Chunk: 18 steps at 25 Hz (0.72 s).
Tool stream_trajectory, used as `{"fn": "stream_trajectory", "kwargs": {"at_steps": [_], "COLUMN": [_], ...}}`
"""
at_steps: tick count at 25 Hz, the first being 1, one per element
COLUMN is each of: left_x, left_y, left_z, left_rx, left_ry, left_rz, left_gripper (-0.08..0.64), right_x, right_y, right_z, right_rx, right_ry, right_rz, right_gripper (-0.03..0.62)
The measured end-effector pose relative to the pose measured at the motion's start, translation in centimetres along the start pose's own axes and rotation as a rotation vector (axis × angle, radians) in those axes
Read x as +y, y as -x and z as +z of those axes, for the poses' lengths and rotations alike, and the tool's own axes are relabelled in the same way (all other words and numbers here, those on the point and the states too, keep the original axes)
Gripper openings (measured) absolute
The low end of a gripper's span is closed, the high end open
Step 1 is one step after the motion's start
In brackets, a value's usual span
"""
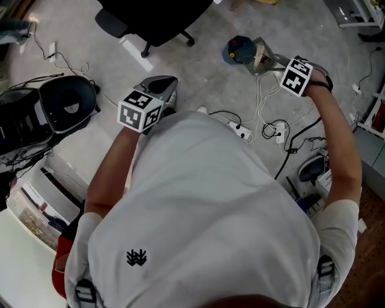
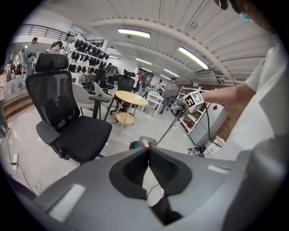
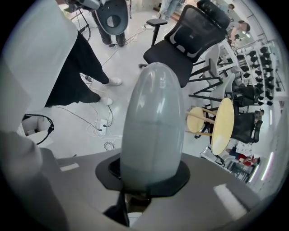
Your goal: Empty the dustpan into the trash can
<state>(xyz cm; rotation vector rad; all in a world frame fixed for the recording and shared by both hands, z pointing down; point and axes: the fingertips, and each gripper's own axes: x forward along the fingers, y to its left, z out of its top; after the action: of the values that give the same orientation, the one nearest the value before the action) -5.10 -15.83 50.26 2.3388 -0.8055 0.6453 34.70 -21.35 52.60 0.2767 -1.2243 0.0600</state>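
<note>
Clamping the dustpan's handle (image 3: 152,122), our right gripper (image 1: 284,68) reaches out at one o'clock. The dustpan (image 1: 260,55) is down by the floor (image 1: 204,72), just beside a blue thing (image 1: 238,50). Our left gripper (image 2: 148,152) sits at eleven o'clock, jaws pressed together on nothing. A chair (image 1: 153,18) stands at twelve, and cables (image 1: 264,120) trail near the pan.

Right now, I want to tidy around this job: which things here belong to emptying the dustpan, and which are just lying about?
In the job: dustpan, its handle in the shut right gripper; black bin, likely the trash can.
Lying about: office chair, power strip, cables, round table.
</note>
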Motion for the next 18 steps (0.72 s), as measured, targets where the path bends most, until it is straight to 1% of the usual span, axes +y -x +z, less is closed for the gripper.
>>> {"fn": "stream_trajectory", "kwargs": {"at_steps": [3, 6, 10, 18], "left_x": [1.4, 2.0, 3.6, 3.9], "left_y": [0.6, 1.9, 1.2, 1.5], "left_z": [0.0, -0.7, -0.3, -0.9], "left_rx": [-0.006, -0.012, -0.005, -0.008], "left_ry": [0.005, 0.012, 0.015, 0.015], "left_rz": [0.0, 0.005, 0.003, -0.012], "left_gripper": [0.057, 0.057, 0.057, 0.057], "right_x": [-0.2, 0.3, -0.6, 0.8], "right_y": [0.3, 1.0, 0.4, 0.5], "right_z": [1.8, 3.3, 5.3, 7.3], "right_rx": [0.044, 0.097, 0.138, 0.208], "right_ry": [0.064, 0.163, 0.28, 0.418], "right_rz": [-0.011, -0.046, -0.064, -0.114], "right_gripper": [0.084, 0.084, 0.084, 0.084]}}
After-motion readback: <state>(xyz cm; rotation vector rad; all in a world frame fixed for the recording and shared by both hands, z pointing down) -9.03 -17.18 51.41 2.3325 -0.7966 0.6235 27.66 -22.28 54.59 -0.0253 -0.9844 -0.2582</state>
